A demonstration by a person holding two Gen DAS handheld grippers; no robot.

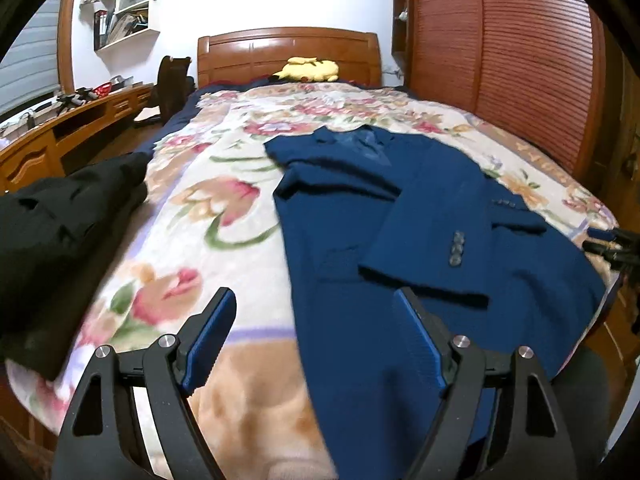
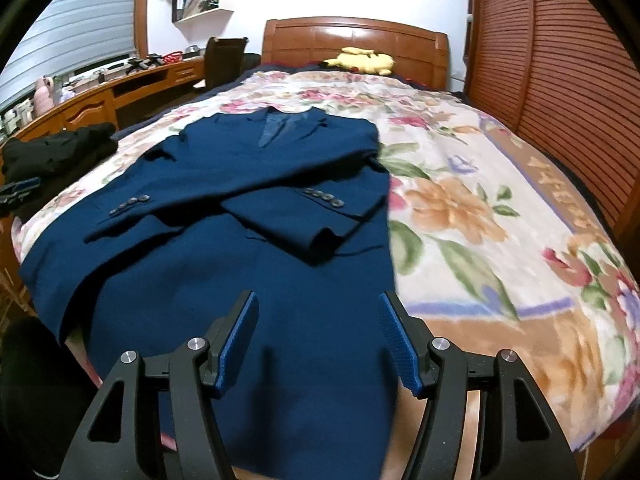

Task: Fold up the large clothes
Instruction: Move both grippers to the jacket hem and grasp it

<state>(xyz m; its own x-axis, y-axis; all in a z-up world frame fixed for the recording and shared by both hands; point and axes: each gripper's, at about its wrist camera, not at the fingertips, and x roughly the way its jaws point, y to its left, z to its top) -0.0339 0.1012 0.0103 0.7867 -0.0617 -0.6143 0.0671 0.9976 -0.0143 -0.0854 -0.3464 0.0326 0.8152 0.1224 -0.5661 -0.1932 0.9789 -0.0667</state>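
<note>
blue jacket (image 2: 240, 280): flat on bed, sleeves crossed over front | both grippers' fingers: apart, holding nothing

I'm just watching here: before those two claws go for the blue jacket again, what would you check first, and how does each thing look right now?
1. Left claw open, nothing in it: ok.
2. Right claw open, nothing in it: ok.
3. Both sleeves of the blue jacket folded across its front: ok.
4. Jacket fully on the bed: not ok, its hem hangs over the near edge.
5. Black garment apart from the jacket: ok.
6. Collar lying flat: cannot tell.
</note>
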